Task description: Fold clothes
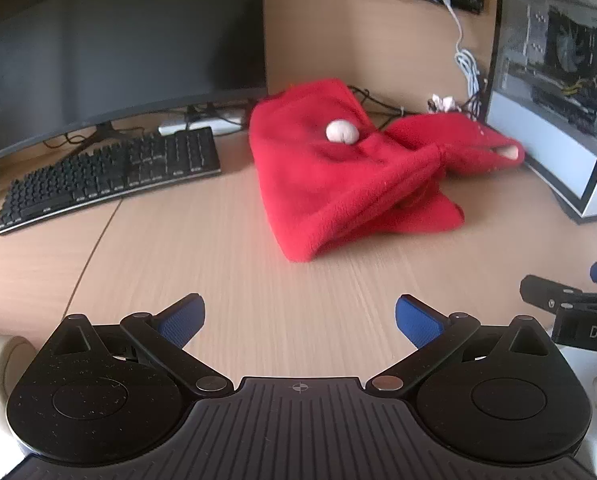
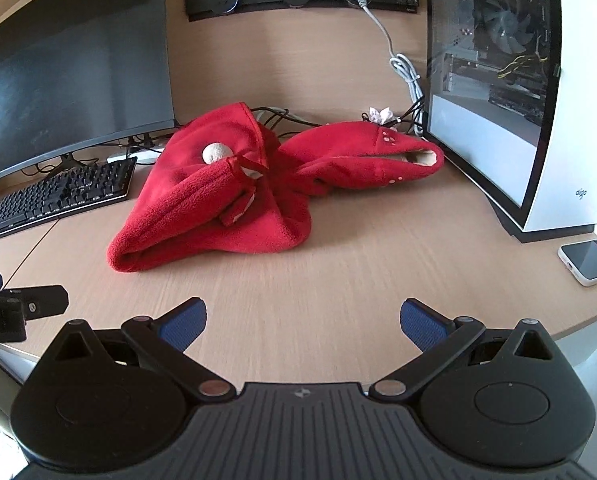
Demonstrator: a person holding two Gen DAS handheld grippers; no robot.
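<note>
Left wrist: "DA" lettering on right gripper (image 1: 578, 312) at edge, left gripper (image 1: 298, 318) spread wide, empty, red fleece garment (image 1: 338, 184) crumpled on desk (image 1: 218, 264) ahead, well apart; right wrist: "aigo" on PC case (image 2: 538, 160), right gripper (image 2: 302, 320) spread, empty, garment ahead-left.

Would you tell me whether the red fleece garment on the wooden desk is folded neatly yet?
Not yet: the red fleece garment lies crumpled in a bunched heap, one part stretching toward the white computer case.
</note>
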